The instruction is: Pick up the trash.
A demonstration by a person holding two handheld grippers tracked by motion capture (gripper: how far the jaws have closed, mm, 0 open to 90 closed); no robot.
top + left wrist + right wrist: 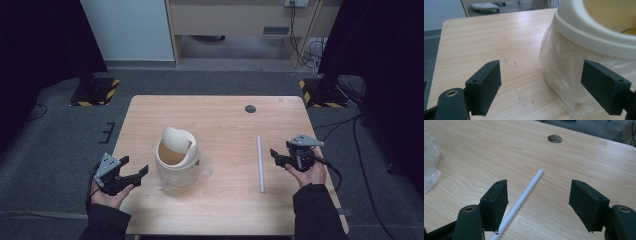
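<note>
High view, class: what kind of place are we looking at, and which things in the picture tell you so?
Probably a lab or recording workspace, not a home: black curtains hang at both sides, hazard-striped stand bases sit on grey carpet, and cables trail by a bare wooden table.

Soft even light, dark corners

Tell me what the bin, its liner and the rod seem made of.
Bin: likely plastic, cream, smooth matte moulded rim. Liner: thin clear plastic film, crinkled and glossy. Rod: white, smooth and uniform; plastic or coated tube, can't tell which.
</note>
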